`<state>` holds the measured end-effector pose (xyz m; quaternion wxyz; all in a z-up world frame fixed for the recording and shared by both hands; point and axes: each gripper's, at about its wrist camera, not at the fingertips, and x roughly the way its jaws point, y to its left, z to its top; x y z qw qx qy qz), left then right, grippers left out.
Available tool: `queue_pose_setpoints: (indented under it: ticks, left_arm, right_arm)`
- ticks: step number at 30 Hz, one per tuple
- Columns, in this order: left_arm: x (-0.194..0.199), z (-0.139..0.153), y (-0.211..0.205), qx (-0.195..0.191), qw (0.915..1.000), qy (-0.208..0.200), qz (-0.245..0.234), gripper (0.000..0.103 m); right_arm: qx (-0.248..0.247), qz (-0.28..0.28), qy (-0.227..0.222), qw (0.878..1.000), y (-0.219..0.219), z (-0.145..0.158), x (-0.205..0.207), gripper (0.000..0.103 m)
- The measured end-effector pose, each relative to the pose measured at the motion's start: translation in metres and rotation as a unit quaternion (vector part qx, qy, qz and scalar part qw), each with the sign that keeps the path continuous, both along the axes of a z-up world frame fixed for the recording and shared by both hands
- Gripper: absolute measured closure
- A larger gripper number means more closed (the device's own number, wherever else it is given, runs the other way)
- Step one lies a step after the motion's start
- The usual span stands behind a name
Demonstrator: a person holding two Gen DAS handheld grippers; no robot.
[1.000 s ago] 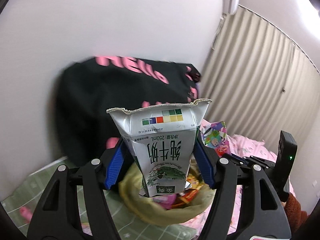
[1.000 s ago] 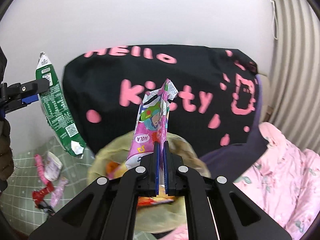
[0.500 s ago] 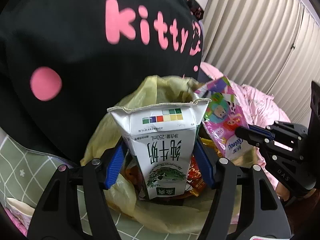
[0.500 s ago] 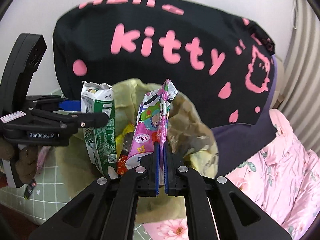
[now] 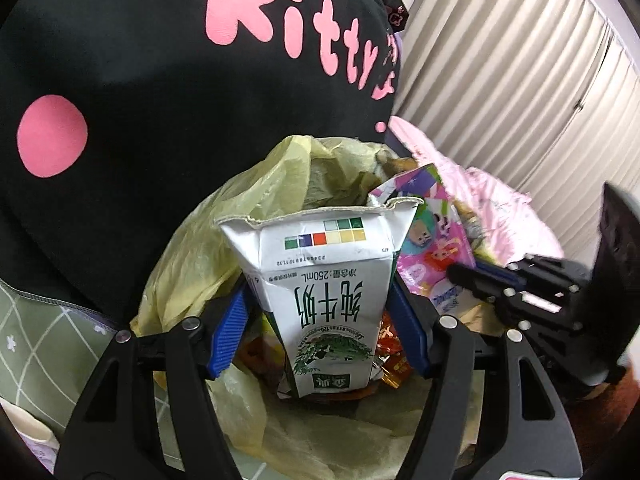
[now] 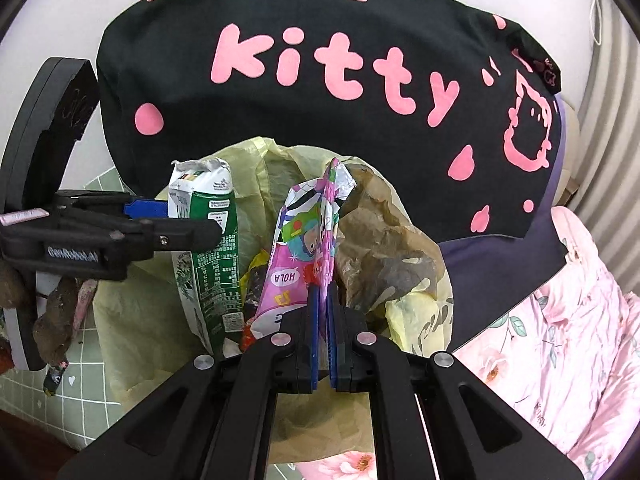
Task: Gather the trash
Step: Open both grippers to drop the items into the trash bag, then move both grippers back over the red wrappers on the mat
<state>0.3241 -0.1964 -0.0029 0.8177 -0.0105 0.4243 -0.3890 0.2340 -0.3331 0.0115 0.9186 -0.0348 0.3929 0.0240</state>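
A flattened green and white milk carton (image 5: 328, 300) stands upside down between the blue pads of my left gripper (image 5: 320, 312), which is shut on it. The carton hangs over the mouth of a yellow plastic trash bag (image 5: 276, 176) with wrappers inside. In the right wrist view the same carton (image 6: 208, 248) shows at the left, with the left gripper (image 6: 176, 224) on it. My right gripper (image 6: 322, 292) is shut on a pink cartoon snack wrapper (image 6: 304, 248), held upright over the same bag (image 6: 392, 248). That wrapper (image 5: 432, 240) shows beside the carton in the left wrist view.
A large black cushion with pink "Hello Kitty" lettering (image 6: 328, 72) stands right behind the bag. Pink floral bedding (image 6: 568, 320) lies to the right, a green checked sheet (image 5: 40, 320) to the left. Pleated curtains (image 5: 520, 80) hang at the back right. A hand (image 6: 48, 320) holds the left tool.
Both grippers have come down and forward from above the cushion to the bag's mouth, each still gripping its item. Most of the move came early; lately they have hardly shifted.
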Motion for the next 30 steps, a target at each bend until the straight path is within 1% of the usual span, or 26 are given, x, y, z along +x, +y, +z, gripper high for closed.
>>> queue_pose_setpoints:
  ticks: [3,5,7,8,12,14,17,22,24,27,30]
  left_arm:
    - [-0.001,0.01,0.012,-0.016,0.9999,-0.002,0.003,0.037]
    - [-0.003,0.018,0.019,-0.022,0.9997,-0.004,0.009,0.031]
    - [-0.005,0.026,0.029,-0.031,0.9993,-0.009,0.017,0.031]
    - [-0.006,0.029,0.032,-0.033,0.9992,-0.012,0.02,0.031]
    - [-0.014,0.044,0.061,-0.046,0.9971,-0.031,0.052,0.03]
    - [-0.017,0.048,0.07,-0.048,0.996,-0.035,0.067,0.03]
    - [-0.022,0.048,0.095,-0.046,0.9934,-0.038,0.097,0.03]
    - [-0.03,0.032,0.146,-0.037,0.9858,-0.029,0.161,0.03]
    - [-0.036,0.026,0.165,-0.028,0.9824,-0.03,0.182,0.03]
    - [-0.046,0.016,0.196,-0.004,0.9766,-0.034,0.213,0.03]
    - [-0.056,0.004,0.234,0.005,0.9679,-0.025,0.25,0.03]
  right_arm:
    - [0.002,-0.007,-0.004,1.0,0.0,0.001,-0.002,0.097]
    - [0.0,-0.011,-0.006,1.0,0.001,0.001,-0.004,0.091]
    - [0.002,-0.013,-0.011,1.0,0.002,0.002,-0.007,0.073]
    - [0.004,-0.013,-0.015,1.0,0.004,0.003,-0.008,0.072]
    - [-0.003,-0.02,-0.023,1.0,0.01,0.007,-0.014,0.072]
    - [-0.001,-0.023,-0.028,0.999,0.013,0.01,-0.016,0.072]
    - [0.003,-0.022,-0.038,0.999,0.021,0.015,-0.021,0.071]
    - [0.011,-0.009,-0.055,0.998,0.04,0.023,-0.027,0.071]
    - [0.015,0.003,-0.062,0.998,0.052,0.027,-0.029,0.07]
    - [0.028,0.03,-0.072,0.997,0.076,0.032,-0.031,0.07]
    - [0.041,0.057,-0.08,0.994,0.1,0.036,-0.033,0.07]
